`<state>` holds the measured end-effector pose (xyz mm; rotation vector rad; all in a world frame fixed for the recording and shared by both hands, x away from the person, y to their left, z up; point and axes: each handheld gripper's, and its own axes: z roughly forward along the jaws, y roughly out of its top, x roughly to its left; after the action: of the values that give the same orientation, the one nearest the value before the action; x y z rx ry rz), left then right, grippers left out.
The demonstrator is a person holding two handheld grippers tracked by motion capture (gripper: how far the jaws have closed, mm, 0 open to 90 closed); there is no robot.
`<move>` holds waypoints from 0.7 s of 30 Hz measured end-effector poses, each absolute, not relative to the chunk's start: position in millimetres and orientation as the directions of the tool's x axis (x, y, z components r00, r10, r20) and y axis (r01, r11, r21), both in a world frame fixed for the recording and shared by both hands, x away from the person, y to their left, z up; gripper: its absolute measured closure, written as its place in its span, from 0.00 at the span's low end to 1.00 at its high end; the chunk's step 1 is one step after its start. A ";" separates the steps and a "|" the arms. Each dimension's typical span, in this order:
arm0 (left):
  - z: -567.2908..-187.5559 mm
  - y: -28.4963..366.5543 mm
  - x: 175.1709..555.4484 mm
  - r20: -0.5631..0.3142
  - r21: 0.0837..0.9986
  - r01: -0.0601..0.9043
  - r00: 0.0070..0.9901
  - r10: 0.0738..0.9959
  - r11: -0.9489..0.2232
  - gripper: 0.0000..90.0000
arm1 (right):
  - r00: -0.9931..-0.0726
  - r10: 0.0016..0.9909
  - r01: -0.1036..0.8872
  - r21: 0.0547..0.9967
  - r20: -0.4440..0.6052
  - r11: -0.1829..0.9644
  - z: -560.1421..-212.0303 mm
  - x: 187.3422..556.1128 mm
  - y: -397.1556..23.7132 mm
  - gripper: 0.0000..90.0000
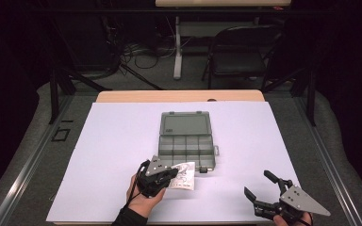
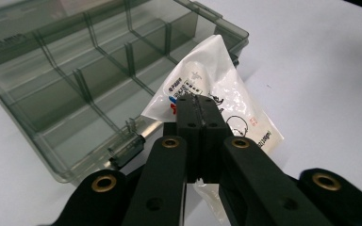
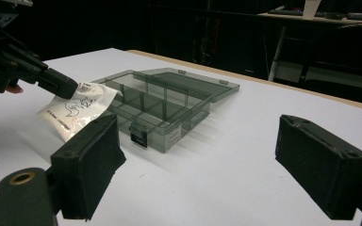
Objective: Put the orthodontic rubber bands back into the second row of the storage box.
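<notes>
My left gripper (image 1: 173,173) is shut on a white plastic packet (image 1: 185,176) printed with black line art and a small label. In the left gripper view the jaws (image 2: 198,101) pinch the packet (image 2: 238,94) near its middle, and it hangs lifted beside the near corner of a smoky transparent organizer box (image 2: 75,70). The box (image 1: 187,141) lies open in the middle of the table, with its lid folded back and its compartments bare. My right gripper (image 1: 257,182) stands open near the front right edge, nothing between its pads (image 3: 92,162). From there I see the packet (image 3: 82,110) held just left of the box (image 3: 165,103).
A white sheet (image 1: 122,141) covers the wooden table (image 1: 179,96). The box's front latch (image 2: 122,148) sits close to my left gripper's jaws. Beyond the table are a dark folding chair (image 1: 238,54) and a white table leg (image 1: 177,47).
</notes>
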<state>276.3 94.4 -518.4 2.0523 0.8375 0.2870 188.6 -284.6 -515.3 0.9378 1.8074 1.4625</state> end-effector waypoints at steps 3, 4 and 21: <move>-514.5 98.7 277.6 -0.107 0.807 0.455 0.740 0.664 -0.378 1.00 | -0.552 0.833 0.140 0.981 -0.033 0.131 -515.4 188.7 -284.5 0.16; -513.3 100.4 278.2 -0.100 0.809 0.450 0.740 0.665 -0.378 1.00 | -0.552 0.833 0.141 0.981 -0.032 0.131 -515.4 188.7 -284.6 0.16; -502.8 114.3 283.9 -0.114 0.827 0.454 0.712 0.692 -0.332 1.00 | -0.549 0.835 0.139 0.982 -0.032 0.129 -515.9 189.3 -284.3 0.16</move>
<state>283.9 114.3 -502.8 1.9864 0.8777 0.3226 189.3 -284.3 -515.9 0.9408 1.8003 1.4641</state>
